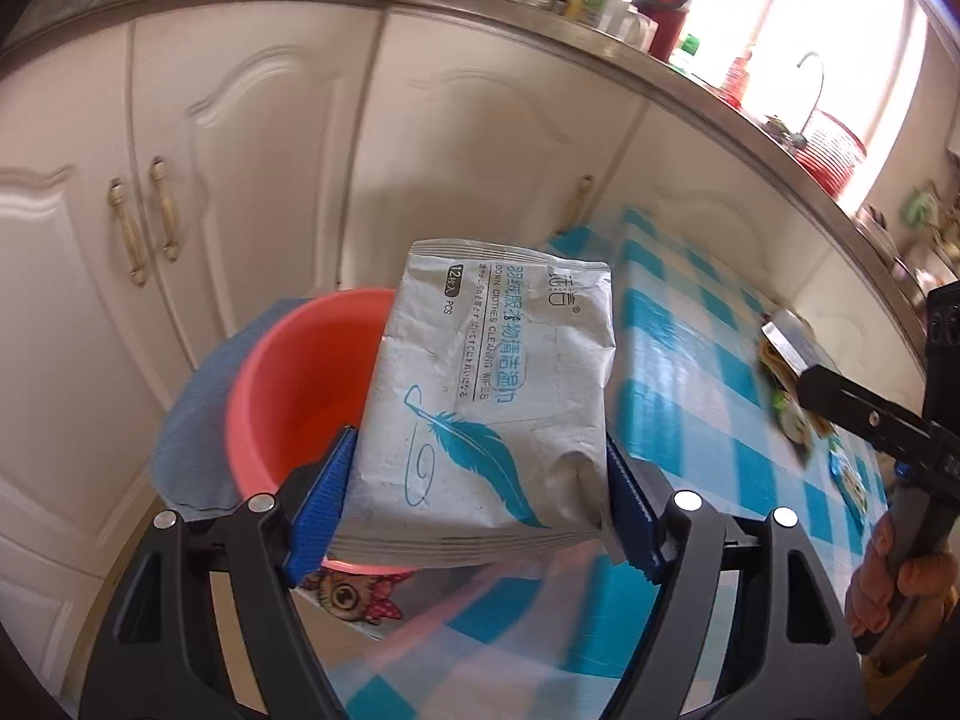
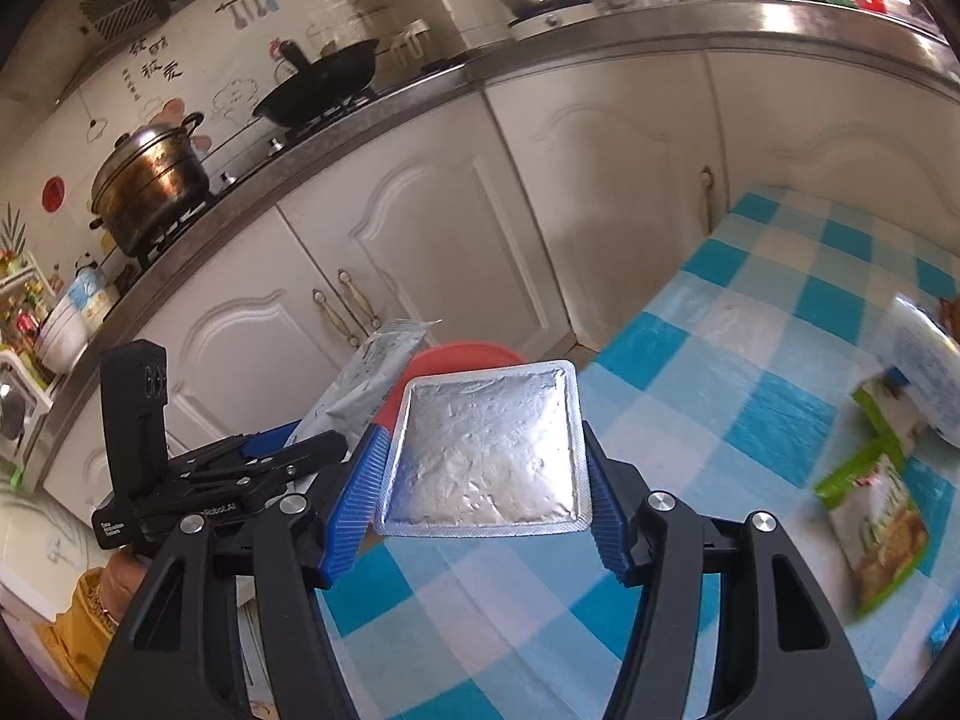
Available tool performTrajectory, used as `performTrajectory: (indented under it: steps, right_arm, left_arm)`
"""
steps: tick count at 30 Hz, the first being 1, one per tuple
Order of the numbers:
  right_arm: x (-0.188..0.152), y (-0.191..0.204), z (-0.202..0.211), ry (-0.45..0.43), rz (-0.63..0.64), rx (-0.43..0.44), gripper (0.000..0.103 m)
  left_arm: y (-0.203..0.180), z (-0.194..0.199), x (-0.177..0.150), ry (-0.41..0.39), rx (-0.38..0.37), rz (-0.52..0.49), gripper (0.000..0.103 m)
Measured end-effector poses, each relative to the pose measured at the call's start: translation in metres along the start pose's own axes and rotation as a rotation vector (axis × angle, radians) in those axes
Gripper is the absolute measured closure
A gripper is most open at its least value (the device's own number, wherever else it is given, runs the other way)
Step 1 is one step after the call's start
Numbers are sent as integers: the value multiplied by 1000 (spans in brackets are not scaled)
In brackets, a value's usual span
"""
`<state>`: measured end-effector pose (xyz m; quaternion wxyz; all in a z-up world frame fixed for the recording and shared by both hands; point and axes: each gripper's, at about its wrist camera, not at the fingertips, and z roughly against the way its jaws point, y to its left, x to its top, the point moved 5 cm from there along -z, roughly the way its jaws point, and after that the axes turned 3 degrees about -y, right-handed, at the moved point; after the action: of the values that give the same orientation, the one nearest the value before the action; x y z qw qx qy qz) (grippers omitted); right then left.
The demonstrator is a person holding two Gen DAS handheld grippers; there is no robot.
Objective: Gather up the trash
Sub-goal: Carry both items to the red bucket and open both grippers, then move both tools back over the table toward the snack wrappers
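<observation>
In the left wrist view, the red bin stands at the left, off the edge of the checked counter, with a blue-grey cloth under it and the white cabinet doors behind; the left hand-held gripper is closed partway onto a grey wipes packet, its blue pads pressing the packet's lower sides; the packet stands up from the fingers, its upper left part overlapping the bin's rim in the picture; further right, the right hand-held gripper reaches in over the counter with a silver foil pack in its fingers, above some blurred wrappers.

In the right wrist view, the left hand-held gripper shows at the left with the wipes packet raised beside the red bin, only the rim of which is visible; the right hand-held gripper is closed partway onto a square foil pack, gripped at its two side edges, held flat above the counter just this side of the bin; at the right, green snack wrappers and a pale packet lie on the checked cloth, well apart from both grippers.
</observation>
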<state>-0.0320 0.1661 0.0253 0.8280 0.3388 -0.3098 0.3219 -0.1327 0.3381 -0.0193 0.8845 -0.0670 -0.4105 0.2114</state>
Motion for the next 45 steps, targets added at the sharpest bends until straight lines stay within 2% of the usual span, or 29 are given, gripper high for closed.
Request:
performTrajectory:
  steps: [7,14,15,19,20,25,28,33,40,45]
  right_arm:
    - [16,25,-53,68,63,38,41]
    - [17,34,-92,133,91,30,40]
    - [16,33,-98,144,89,26,39]
    - [11,31,-108,153,55,20,20]
    - [11,31,-109,150,50,24,19]
    - [12,22,-91,94,13,-13,15]
    - [15,11,-72,48,-38,-27,14]
    - [9,-4,-39,-12,-102,-52,13]
    - [-6,-22,-2,-79,-131,-99,12]
    - [-16,-31,27,-126,-125,-117,12]
  left_arm:
    - [35,-6,6,-18,73,46,26]
    - [52,-23,7,0,91,75,26]
    - [54,-27,6,2,96,82,25]
    - [64,-47,2,31,109,120,21]
    - [67,-51,0,39,111,133,21]
    - [76,-59,-7,59,119,180,18]
    - [75,-52,-6,28,97,195,14]
    - [70,-34,-4,-30,62,227,12]
    - [44,-8,4,-128,14,201,12]
    - [16,1,11,-126,-8,159,8]
